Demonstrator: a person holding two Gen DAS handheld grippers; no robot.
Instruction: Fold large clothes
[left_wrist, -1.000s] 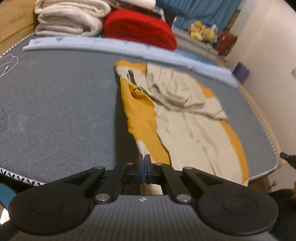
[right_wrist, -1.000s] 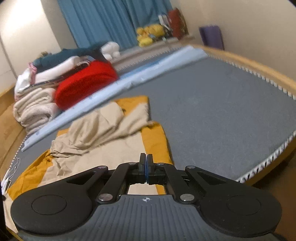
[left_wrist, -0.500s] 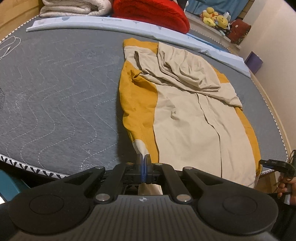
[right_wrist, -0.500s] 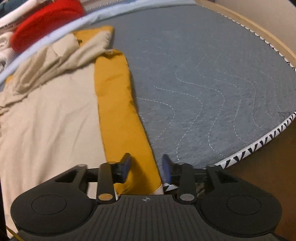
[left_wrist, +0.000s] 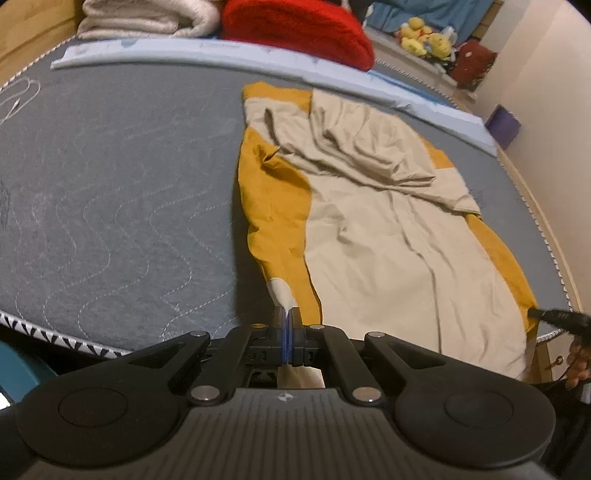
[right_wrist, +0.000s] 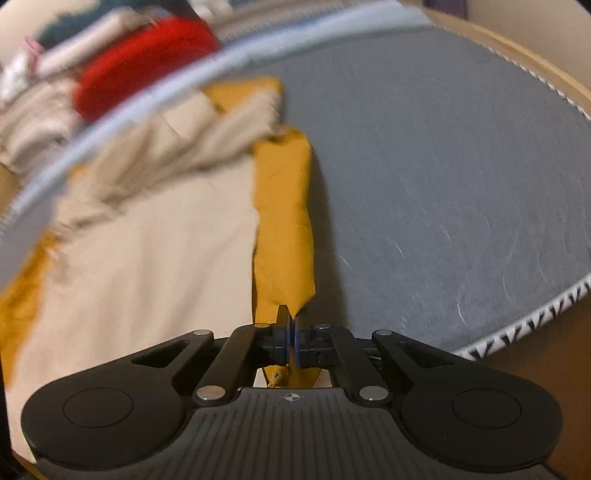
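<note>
A large beige garment with mustard-yellow side panels (left_wrist: 376, 236) lies lengthwise on the grey quilted mattress (left_wrist: 110, 192), its far end bunched in folds. My left gripper (left_wrist: 288, 325) is shut on the garment's near left corner, at the mattress's front edge. My right gripper (right_wrist: 291, 332) is shut on the yellow near right corner (right_wrist: 284, 258); its tip also shows in the left wrist view (left_wrist: 554, 317). The near hem hangs over the edge between both grippers.
A light blue strip (left_wrist: 229, 51) runs across the far side of the mattress. Behind it lie a red cushion (left_wrist: 295, 29), folded cream blankets (left_wrist: 147, 18) and yellow plush toys (left_wrist: 424, 40). A purple box (left_wrist: 504, 125) stands by the right wall.
My right gripper was shut and empty, opened over the yellow corner, and has now shut on it. My left gripper kept its hold on the left corner.
</note>
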